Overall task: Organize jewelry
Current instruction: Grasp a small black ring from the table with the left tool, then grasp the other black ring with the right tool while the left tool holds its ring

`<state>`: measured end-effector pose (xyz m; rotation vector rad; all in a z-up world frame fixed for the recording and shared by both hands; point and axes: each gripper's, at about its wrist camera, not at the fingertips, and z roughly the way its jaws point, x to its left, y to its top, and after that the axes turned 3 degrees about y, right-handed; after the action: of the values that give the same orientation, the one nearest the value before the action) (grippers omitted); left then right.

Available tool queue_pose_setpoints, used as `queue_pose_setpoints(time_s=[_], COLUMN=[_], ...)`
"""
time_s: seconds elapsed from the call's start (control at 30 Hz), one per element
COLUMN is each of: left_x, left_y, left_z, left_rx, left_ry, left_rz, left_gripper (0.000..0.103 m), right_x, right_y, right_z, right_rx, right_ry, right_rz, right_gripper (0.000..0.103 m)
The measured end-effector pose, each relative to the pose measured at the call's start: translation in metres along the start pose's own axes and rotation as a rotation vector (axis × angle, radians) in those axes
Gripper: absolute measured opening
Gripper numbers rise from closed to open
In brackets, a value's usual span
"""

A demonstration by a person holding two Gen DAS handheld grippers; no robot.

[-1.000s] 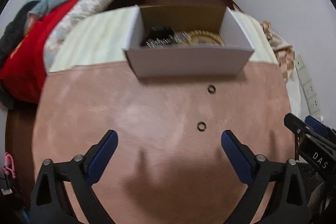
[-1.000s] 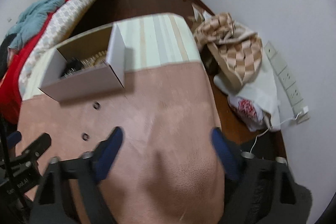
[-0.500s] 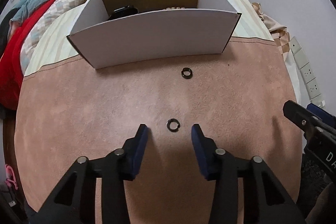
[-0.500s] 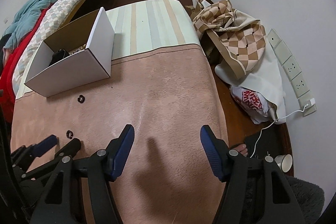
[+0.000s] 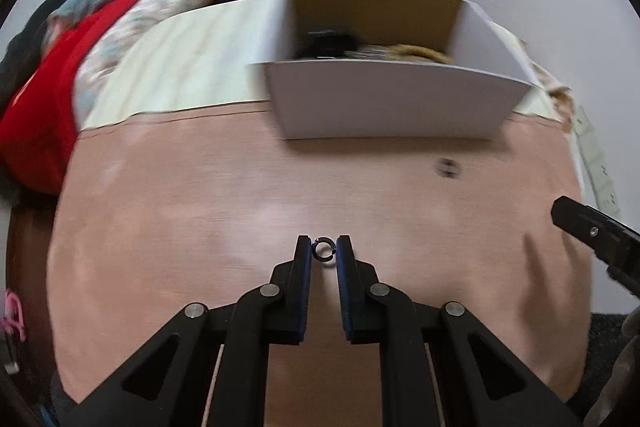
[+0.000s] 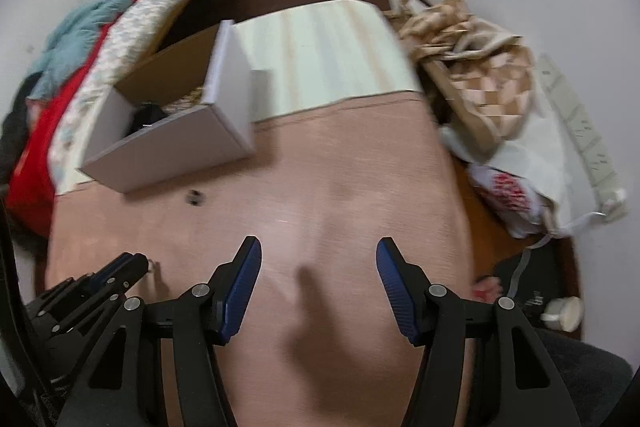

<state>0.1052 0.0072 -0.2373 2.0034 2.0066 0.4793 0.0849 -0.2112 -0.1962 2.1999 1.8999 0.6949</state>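
Observation:
A small black ring (image 5: 324, 251) lies on the pink tabletop (image 5: 200, 227), and my left gripper (image 5: 324, 246) is closing on it, its blue pads touching the ring's two sides. A second black ring (image 5: 447, 167) sits farther ahead to the right, near the white cardboard box (image 5: 392, 103) that holds dark and beaded jewelry. In the right wrist view that ring (image 6: 195, 197) and the box (image 6: 168, 151) are at left, and the left gripper (image 6: 136, 265) shows low left. My right gripper (image 6: 319, 255) hovers over bare tabletop, its jaws closing slowly with nothing between them.
A pale striped mat (image 6: 320, 59) covers the table's far end. Red and teal bedding (image 5: 80, 39) is piled at left. Beyond the right table edge lie a checkered cloth (image 6: 472, 67), a plastic bag (image 6: 516, 187), a power strip (image 6: 580, 123) and a cup (image 6: 564, 313).
My left gripper came down over the nearer ring and its jaws went from wide apart to pinching the ring. The right gripper narrowed slightly and tilted a little.

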Motion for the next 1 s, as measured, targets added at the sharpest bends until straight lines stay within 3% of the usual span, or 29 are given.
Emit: queue_pose_setpoints(time_s=[0.2, 0.43, 0.53, 0.57, 0.6, 0.8, 1.0], left_x=[0.049, 0.066, 0.069, 0.069, 0.068, 0.055, 0.035], left_y=[-0.001, -0.002, -0.001, -0.001, 0.000, 0.010, 0.038], left_z=[0.007, 0.010, 0.008, 0.008, 0.008, -0.004, -0.026], left_rx=[0.018, 0.021, 0.019, 0.018, 0.017, 0.001, -0.027], left_ry=[0.057, 0.062, 0.058, 0.056, 0.051, 0.008, -0.097], left_rz=[-0.094, -0.120, -0.122, -0.122, -0.121, -0.102, -0.088], left_gripper=[0.010, 0.010, 0.010, 0.010, 0.010, 0.010, 0.010], right_x=[0.047, 0.091, 0.101, 0.103, 0.103, 0.082, 0.059], right_y=[0.007, 0.008, 0.004, 0.004, 0.003, 0.008, 0.024], right_z=[0.036, 0.068, 0.072, 0.073, 0.073, 0.050, -0.002], right_rx=[0.014, -0.008, -0.038, -0.043, -0.046, -0.076, -0.143], right_ry=[0.064, -0.016, -0.062, -0.066, -0.068, 0.012, 0.093], right_rz=[-0.081, -0.211, -0.266, -0.278, -0.282, -0.198, -0.123], right_gripper=[0.062, 0.062, 0.041, 0.022, 0.012, 0.012, 0.012])
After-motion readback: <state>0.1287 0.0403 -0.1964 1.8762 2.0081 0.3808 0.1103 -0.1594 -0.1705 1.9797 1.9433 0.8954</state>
